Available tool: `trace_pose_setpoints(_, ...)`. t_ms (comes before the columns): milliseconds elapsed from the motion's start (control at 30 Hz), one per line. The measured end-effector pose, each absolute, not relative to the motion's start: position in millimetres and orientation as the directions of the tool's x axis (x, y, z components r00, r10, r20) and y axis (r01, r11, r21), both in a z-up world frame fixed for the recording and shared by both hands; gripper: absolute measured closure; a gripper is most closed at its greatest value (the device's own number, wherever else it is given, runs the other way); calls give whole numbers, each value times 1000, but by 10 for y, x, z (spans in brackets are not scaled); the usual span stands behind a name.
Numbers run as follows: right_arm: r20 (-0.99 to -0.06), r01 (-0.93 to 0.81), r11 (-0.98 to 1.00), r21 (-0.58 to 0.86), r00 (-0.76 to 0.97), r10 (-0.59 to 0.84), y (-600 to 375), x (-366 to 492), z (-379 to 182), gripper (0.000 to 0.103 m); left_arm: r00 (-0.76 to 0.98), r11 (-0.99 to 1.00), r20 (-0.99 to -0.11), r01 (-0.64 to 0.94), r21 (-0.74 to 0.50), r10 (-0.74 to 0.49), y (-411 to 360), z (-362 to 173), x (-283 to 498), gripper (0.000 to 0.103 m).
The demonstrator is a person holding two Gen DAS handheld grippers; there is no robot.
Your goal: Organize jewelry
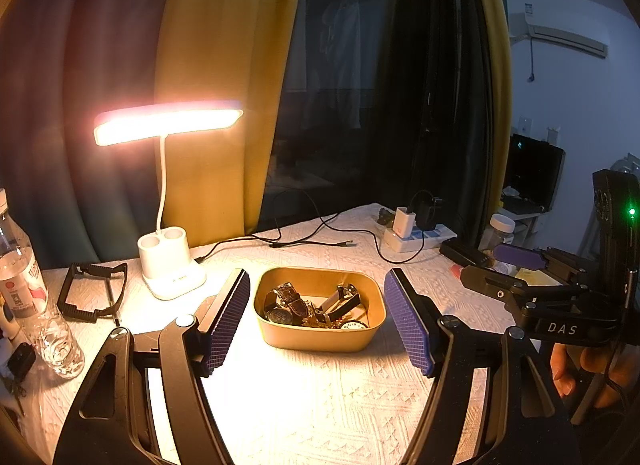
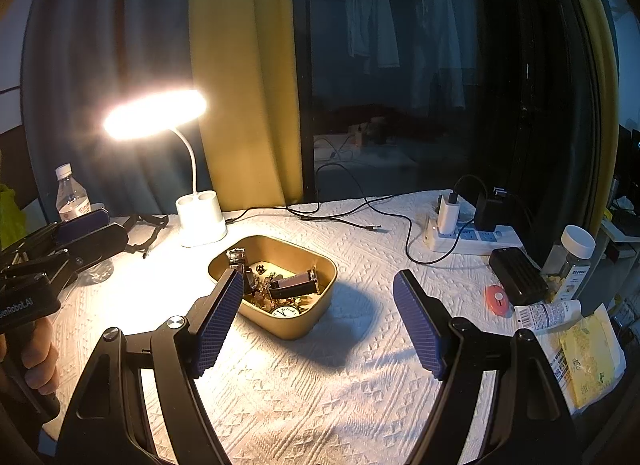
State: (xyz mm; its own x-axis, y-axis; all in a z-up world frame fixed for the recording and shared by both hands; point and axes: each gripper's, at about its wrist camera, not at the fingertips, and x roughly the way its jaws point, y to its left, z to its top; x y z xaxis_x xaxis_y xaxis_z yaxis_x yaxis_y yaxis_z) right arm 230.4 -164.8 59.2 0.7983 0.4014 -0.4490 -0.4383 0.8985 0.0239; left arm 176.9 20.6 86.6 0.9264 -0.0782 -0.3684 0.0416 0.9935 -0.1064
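above gold tray (image 1: 320,335): left claw (image 1: 318,321) and right claw (image 2: 320,325) spread wide, empty, touching nothing.

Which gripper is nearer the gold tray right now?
Left, slightly. The left gripper is open and squarely facing the gold tray; the right gripper is open too, with the tray ahead and left of centre.

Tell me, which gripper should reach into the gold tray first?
Probably the left gripper: the gold tray sits centred between its open fingers. The right gripper has the tray off towards its left finger.
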Motion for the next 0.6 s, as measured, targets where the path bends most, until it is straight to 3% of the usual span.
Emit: trace_pose_setpoints(600,-448,-440,898,22,799,402,-1622,2302,621,26,928,994,-363,45,-103,-80,215,894,1761,30)
